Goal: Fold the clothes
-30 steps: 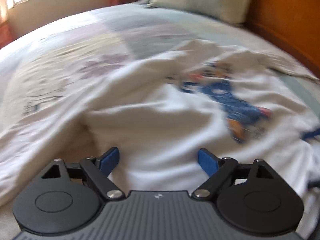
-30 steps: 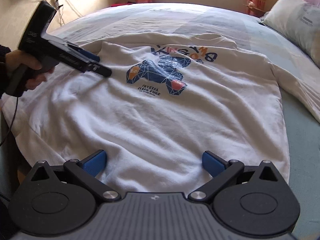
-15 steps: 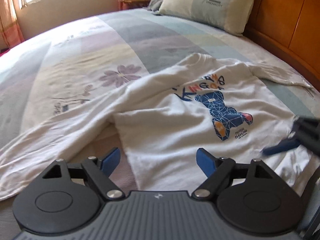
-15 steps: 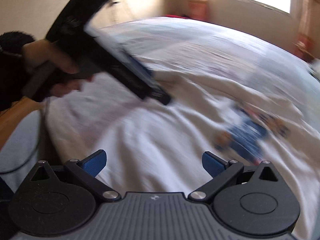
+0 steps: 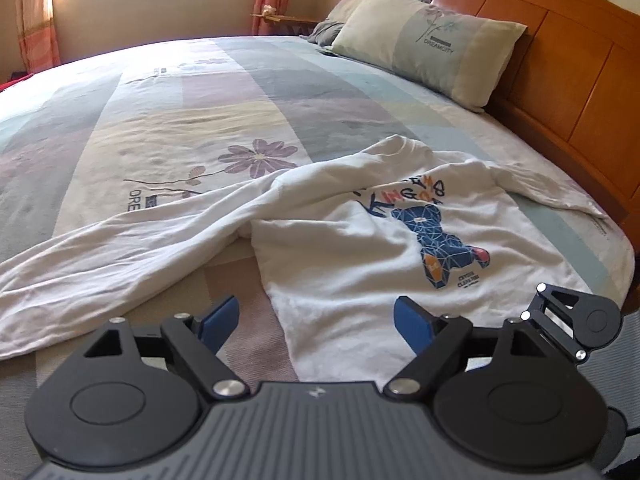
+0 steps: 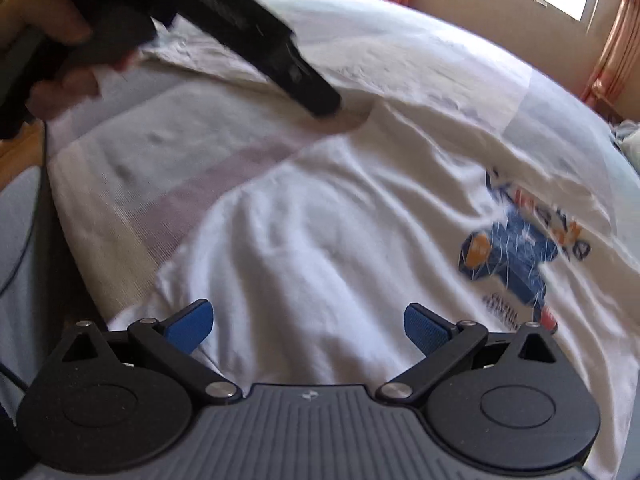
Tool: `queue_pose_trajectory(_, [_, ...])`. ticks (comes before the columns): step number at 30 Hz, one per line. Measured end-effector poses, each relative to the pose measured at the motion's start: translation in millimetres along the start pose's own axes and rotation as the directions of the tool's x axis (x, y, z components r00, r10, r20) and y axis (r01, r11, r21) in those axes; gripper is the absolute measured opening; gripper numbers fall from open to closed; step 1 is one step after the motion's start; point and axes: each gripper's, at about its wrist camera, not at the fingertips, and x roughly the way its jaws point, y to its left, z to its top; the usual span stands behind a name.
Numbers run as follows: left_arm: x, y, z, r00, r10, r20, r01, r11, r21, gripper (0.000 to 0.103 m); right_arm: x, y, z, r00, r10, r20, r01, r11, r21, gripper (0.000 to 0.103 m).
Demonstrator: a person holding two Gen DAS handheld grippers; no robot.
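A white sweatshirt (image 5: 360, 248) with a blue bear print (image 5: 440, 240) lies face up and rumpled on the bed. Its long sleeve (image 5: 140, 240) trails off to the left. My left gripper (image 5: 316, 320) hovers open above the shirt's side edge near the hem, nothing between its blue pads. My right gripper (image 6: 307, 326) is also open and empty, low over the hem part of the sweatshirt (image 6: 320, 220), with the bear print (image 6: 516, 256) to its right. In the right wrist view a hand holds the left gripper (image 6: 320, 100) at top left, blurred.
The striped, flower-printed bed cover (image 5: 180, 120) stretches far beyond the shirt. A pillow (image 5: 432, 40) leans on the wooden headboard (image 5: 560, 60) at the back right. The bed's near edge (image 6: 72, 216) drops off left of the right gripper.
Both grippers have shifted over the shirt and stayed open. The left one has pulled back and up, bringing the whole shirt into view. The right one has swung toward the hem's corner.
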Motion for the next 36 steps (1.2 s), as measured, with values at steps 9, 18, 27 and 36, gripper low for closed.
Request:
queue_pose_trajectory(9, [-16, 4, -6, 0.999, -0.002, 0.032, 0.002, 1.0, 0.018, 0.086, 15, 33, 8, 0.998, -0.062, 0.011, 0.063, 0.983, -0.172, 0.103])
queue_pose_trajectory(18, [-16, 0, -9, 0.999, -0.036, 0.025, 0.035, 0.999, 0.027, 0.086, 24, 32, 9, 0.997, -0.071, 0.013, 0.072, 0.984, -0.161, 0.103])
queue_pose_trajectory(27, [-6, -17, -9, 0.994, -0.108, -0.006, 0.108, 0.994, -0.001, 0.087, -18, -23, -20, 0.994, 0.093, 0.049, -0.098, 0.988, 0.116, 0.103])
queue_pose_trajectory(36, [8, -47, -12, 0.987, -0.151, -0.057, 0.151, 0.989, -0.007, 0.087, -9, -77, -56, 0.936, 0.321, 0.141, -0.35, 0.825, 0.443, 0.103])
